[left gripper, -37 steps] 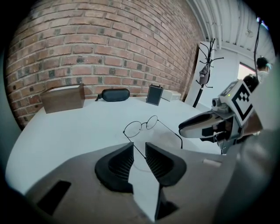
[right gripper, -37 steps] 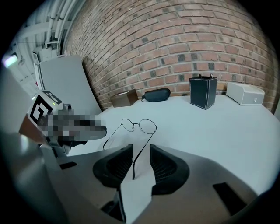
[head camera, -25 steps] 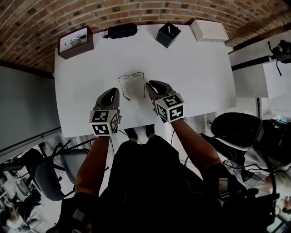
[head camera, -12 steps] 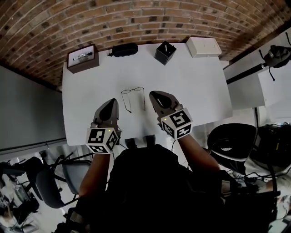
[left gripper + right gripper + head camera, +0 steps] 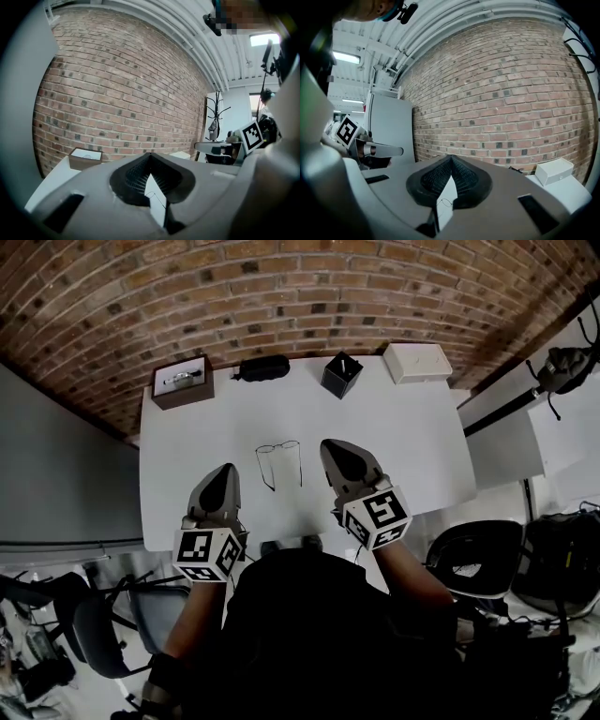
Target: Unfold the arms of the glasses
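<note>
The thin-framed glasses [image 5: 279, 463] lie on the white table [image 5: 403, 437] with both arms spread open, pointing toward the person. My left gripper [image 5: 223, 472] hovers to their lower left, jaws shut and empty. My right gripper [image 5: 334, 448] hovers just right of them, also shut with nothing held. In the left gripper view the jaws [image 5: 150, 157] meet at a point, with the brick wall beyond. In the right gripper view the gripper [image 5: 451, 160] is likewise shut, and the glasses [image 5: 444, 202] show small through the slit below the tips.
Along the table's far edge stand a brown box [image 5: 182, 381], a black case [image 5: 262, 367], a black cube holder [image 5: 341, 373] and a white box [image 5: 417, 362]. A brick wall [image 5: 122, 93] rises behind. Chairs [image 5: 473, 563] stand at the near side.
Both grippers have lifted off the table and drawn back from the glasses, now pointing nearly level. The glasses stay flat on the table with arms open.
</note>
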